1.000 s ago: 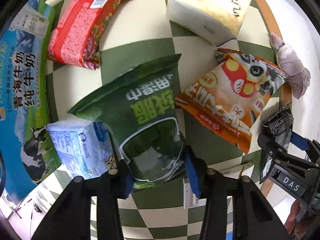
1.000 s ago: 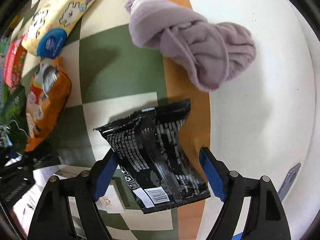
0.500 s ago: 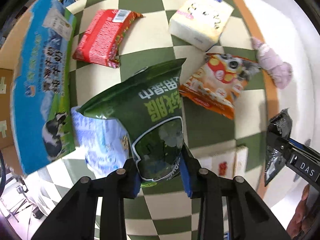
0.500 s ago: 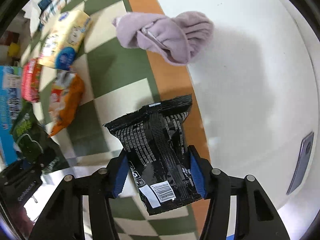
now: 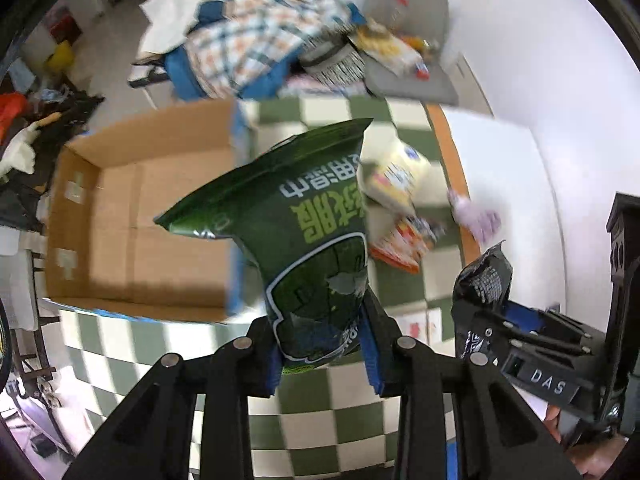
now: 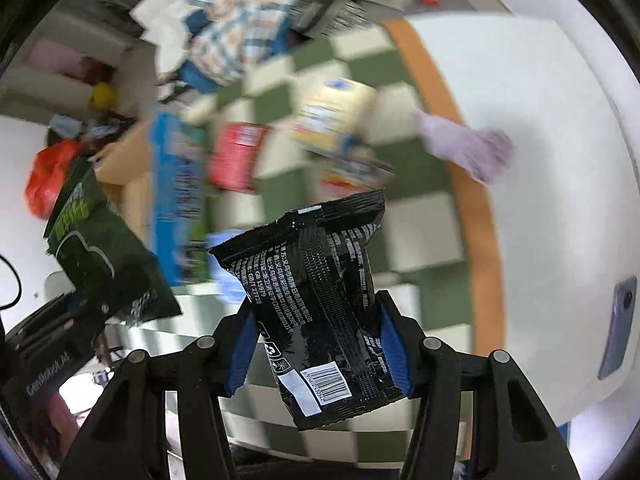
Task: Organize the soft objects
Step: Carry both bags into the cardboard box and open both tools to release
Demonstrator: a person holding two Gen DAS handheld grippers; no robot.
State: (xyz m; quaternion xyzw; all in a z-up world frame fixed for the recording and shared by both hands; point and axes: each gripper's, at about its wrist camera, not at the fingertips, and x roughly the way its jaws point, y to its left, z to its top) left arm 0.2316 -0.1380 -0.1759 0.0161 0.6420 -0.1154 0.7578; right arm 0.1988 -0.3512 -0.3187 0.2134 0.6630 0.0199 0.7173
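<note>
Both packets have just left the checkered cloth (image 5: 344, 412): the left gripper (image 5: 324, 354) grips the green bag (image 5: 296, 224) beside the open cardboard box (image 5: 136, 216), the right gripper (image 6: 316, 354) carries the black packet (image 6: 320, 292), probably boxward.

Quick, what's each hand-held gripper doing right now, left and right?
Left hand-held gripper: closed on the dark green plastic snack bag, lifted.
Right hand-held gripper: closed on the black foil snack packet, lifted.
</note>
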